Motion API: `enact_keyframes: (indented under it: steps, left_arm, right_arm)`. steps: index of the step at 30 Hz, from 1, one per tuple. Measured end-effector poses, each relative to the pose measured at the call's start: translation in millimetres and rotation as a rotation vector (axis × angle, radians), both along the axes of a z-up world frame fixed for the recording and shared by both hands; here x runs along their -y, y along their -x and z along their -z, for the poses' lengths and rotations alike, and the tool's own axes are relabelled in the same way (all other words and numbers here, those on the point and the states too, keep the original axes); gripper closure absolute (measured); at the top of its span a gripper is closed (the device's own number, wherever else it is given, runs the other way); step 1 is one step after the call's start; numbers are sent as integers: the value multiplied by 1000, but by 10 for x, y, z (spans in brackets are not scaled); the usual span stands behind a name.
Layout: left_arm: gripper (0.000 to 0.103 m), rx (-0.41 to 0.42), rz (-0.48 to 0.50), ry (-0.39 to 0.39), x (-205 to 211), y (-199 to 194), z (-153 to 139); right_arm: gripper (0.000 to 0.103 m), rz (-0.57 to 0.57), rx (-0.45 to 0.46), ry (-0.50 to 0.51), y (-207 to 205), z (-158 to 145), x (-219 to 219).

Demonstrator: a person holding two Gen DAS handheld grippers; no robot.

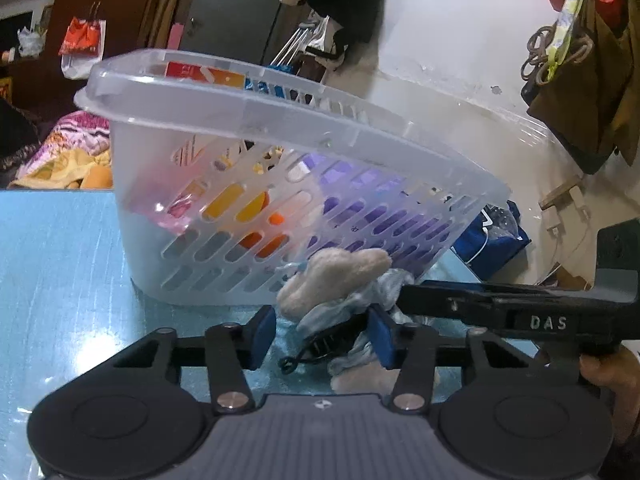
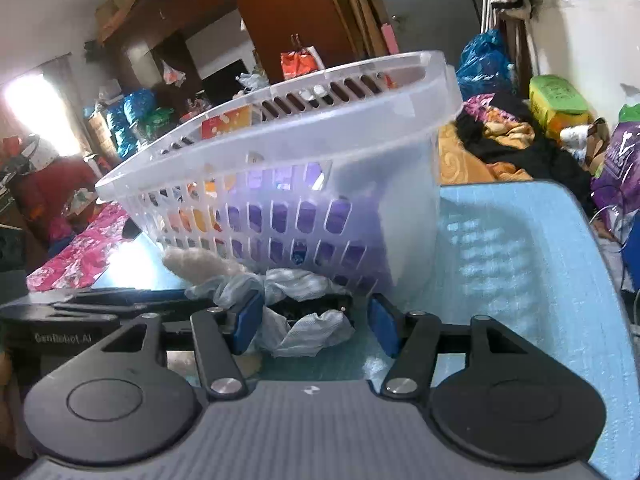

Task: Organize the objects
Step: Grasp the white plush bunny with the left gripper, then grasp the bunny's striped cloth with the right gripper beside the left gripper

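A clear plastic slotted basket stands on the blue table and holds a purple item, orange items and a red-white card. In front of it lies a small toy of beige plush and pale blue cloth with a black part. My left gripper is open, its blue pads on either side of the toy. My right gripper is open too, straddling the blue cloth and black part. The right gripper's body shows in the left wrist view, reaching in from the right.
The blue table extends to the right of the basket. Around it are a bed with coloured blankets, bags, hanging clothes and a wooden wardrobe.
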State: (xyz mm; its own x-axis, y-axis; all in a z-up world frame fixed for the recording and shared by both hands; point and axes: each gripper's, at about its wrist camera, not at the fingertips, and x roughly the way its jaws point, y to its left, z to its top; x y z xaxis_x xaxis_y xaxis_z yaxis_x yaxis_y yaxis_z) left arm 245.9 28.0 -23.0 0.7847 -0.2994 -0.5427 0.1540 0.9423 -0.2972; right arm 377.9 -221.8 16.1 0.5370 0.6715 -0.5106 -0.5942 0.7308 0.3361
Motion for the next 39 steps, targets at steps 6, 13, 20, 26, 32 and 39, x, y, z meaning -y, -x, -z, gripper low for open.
enact_keyframes:
  steps: [6,13,20,26,32,39]
  left_arm:
    - [58,0,9,-22,37,-4,-33]
    - [52,20,21,12,-24,11,-29]
    - [39,81,58,27,49,86,-129]
    - [39,67,49,43,64,2,-151]
    - [38,39,54,45,72,-72,-109]
    - [37,36,30,16,70,-91,-88]
  right_arm:
    - [57,6,6,10,37,-14,-9]
    - [47,22,-39,-4,13,9,36]
    - [48,-4,-10,-9,190,-39,78]
    - [48,-101,41,-2,453,-68,-51]
    - [46,-156,76,17,541,-48,-275]
    - [37,-164,119,113,624,-1,-482]
